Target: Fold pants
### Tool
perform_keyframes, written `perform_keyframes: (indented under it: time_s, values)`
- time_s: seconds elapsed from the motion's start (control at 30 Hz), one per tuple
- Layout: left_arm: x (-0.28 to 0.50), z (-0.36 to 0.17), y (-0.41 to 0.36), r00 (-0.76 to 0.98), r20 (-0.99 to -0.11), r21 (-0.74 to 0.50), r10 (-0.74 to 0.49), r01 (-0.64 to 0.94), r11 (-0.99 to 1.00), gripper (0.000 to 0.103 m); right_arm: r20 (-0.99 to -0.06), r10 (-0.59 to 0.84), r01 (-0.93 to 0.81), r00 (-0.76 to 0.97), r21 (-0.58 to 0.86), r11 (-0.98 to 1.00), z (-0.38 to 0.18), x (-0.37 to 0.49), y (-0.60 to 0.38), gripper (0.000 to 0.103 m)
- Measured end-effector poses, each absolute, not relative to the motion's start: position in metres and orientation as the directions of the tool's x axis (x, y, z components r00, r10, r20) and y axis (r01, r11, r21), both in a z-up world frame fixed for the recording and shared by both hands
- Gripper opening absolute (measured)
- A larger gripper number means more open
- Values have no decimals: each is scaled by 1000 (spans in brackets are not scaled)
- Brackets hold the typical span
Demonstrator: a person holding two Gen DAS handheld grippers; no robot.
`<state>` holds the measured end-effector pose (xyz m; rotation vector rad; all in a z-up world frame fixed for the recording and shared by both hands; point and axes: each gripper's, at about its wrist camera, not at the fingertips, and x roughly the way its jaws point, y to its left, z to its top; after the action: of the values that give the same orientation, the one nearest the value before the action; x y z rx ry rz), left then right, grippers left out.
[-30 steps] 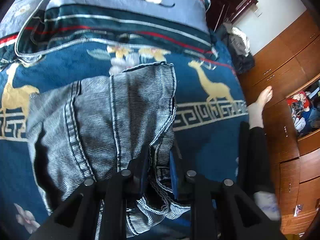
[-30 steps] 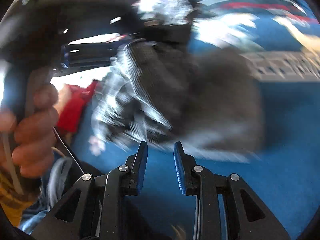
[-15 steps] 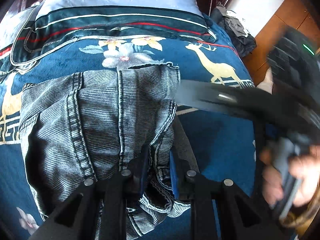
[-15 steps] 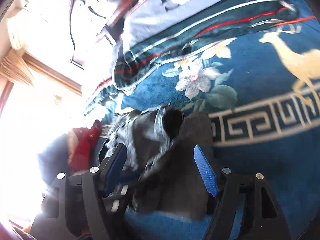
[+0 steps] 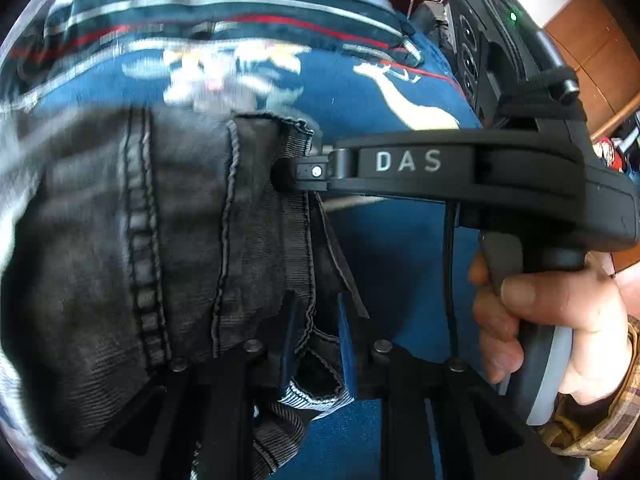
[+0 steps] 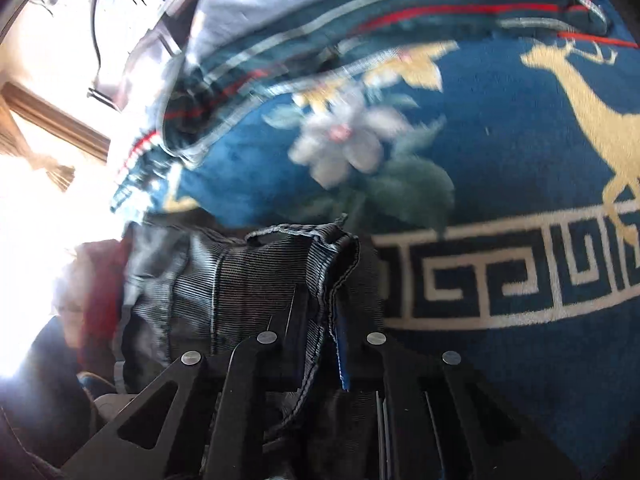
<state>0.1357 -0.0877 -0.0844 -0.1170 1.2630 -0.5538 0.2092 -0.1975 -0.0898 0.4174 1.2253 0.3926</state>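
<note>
- In the left wrist view, the left gripper (image 5: 314,340) is nearest to the camera. Its jaws stand narrow and pinch a bunched edge of the pants (image 5: 160,240) between the blue pads.
- A small fold of the grey denim hangs out below the left jaws, with a lighter ribbed edge.
- The pants spread to the left and upward from this grip. They are dark grey, with thick double seams that run away from the camera.
- The pants lie on a blue blanket (image 5: 400,260) that covers the bed.
- At the far right corner of the pants, the right gripper (image 5: 310,172) comes in from the right side. It carries the letters DAS on its black body. Its tip touches the hem of the pants there.
- The right hand (image 5: 548,320) of the person holds the handle of this gripper, with the fingers wrapped around it.
- In the right wrist view, the right gripper (image 6: 320,344) has its jaws closed narrow on the hem of the pants (image 6: 260,276). The cloth passes between the two fingers and stands up a little above them.
- Beyond the pants, the blanket (image 6: 500,380) shows a white key-pattern band, a pale flower and a yellow deer (image 6: 592,120).
- Farthest, a striped pillow (image 6: 340,8) lies at the head of the bed.
</note>
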Motion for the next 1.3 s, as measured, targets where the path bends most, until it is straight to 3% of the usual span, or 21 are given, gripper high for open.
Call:
perform_keyframes:
  time_s: [0.17, 0.23, 0.3, 0.5, 0.63, 1.3]
  values:
    - [123, -60, -74, 217, -831, -423, -512, 351, 835, 22, -857, 449, -122, 252, 432, 894, -102, 212, -187, 13]
    - [112, -40, -61, 245, -818, -416, -520, 372, 830, 22, -847, 465, -109, 258, 452, 885, -97, 212, -191, 18]
    - [101, -22, -42, 286, -810, -397, -511, 372, 839, 25, -831, 478, -88, 284, 474, 876, -86, 206, -197, 27]
    - [96, -6, 30, 406, -825, -321, -393, 237, 917, 40, -761, 553, -128, 339, 544, 829, -38, 152, -207, 29]
    - [109, -18, 47, 407, -834, -335, -371, 159, 929, 40, -742, 610, -111, 279, 606, 788, -41, 112, -198, 45]
    - [111, -51, 20, 333, -858, -351, -391, 175, 920, 42, -666, 651, -35, 363, 689, 724, -35, 99, -189, 48]
